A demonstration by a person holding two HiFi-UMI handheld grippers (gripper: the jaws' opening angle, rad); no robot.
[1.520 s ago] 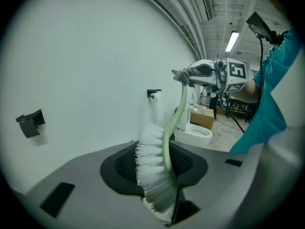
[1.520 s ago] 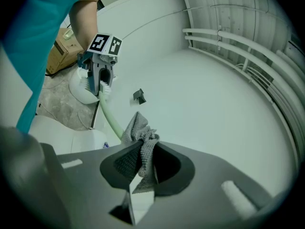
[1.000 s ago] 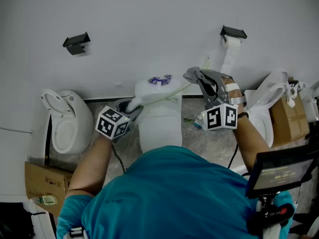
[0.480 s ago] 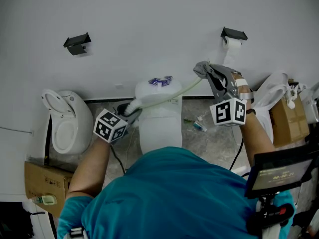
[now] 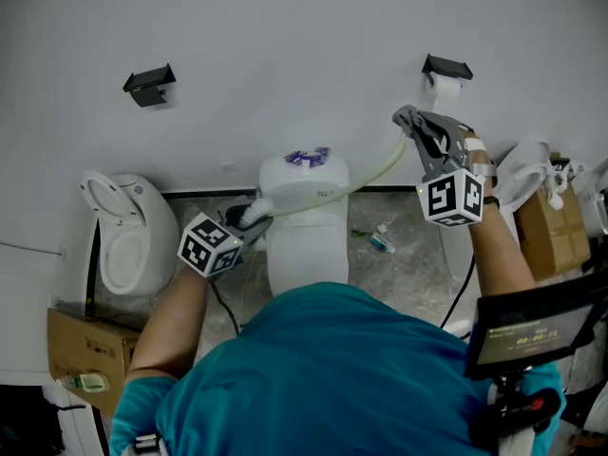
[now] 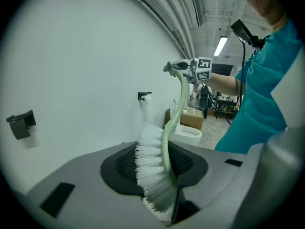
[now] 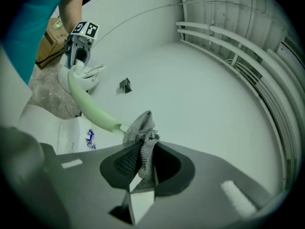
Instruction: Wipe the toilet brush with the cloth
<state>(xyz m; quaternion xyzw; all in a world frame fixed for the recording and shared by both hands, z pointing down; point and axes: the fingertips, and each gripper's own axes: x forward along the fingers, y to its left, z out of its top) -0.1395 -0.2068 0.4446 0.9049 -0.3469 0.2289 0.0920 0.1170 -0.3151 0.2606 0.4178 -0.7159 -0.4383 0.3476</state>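
Nearest you, your teal shirt [image 5: 323, 369] fills the bottom of the head view, with both forearms reaching out past it. A cardboard box [image 5: 81, 345] sits low at the left.

Your left hand-held gripper [image 5: 249, 218] is clamped at a middling width on the white bristle head of the toilet brush [image 6: 153, 171]. The bristles are squashed between its dark pads.

From there the brush's pale green handle [image 5: 366, 179] arcs up and to the right, over the white toilet [image 5: 304, 255] in front of you. It ends at your right hand-held gripper [image 5: 410, 122], which is held higher, close to the wall [image 5: 285, 46]. Those jaws are nearly together, pinching the grey cloth [image 7: 143, 137]. The cloth's bunched top sits against the end of the handle.

2 other toilets flank the middle one on the grey floor [image 5: 408, 274]: the left toilet [image 5: 123, 231] and the right toilet [image 5: 521, 174].

Farthest off, the wall carries a black bracket [image 5: 147, 82] and a toilet roll [image 5: 445, 85] under its holder.
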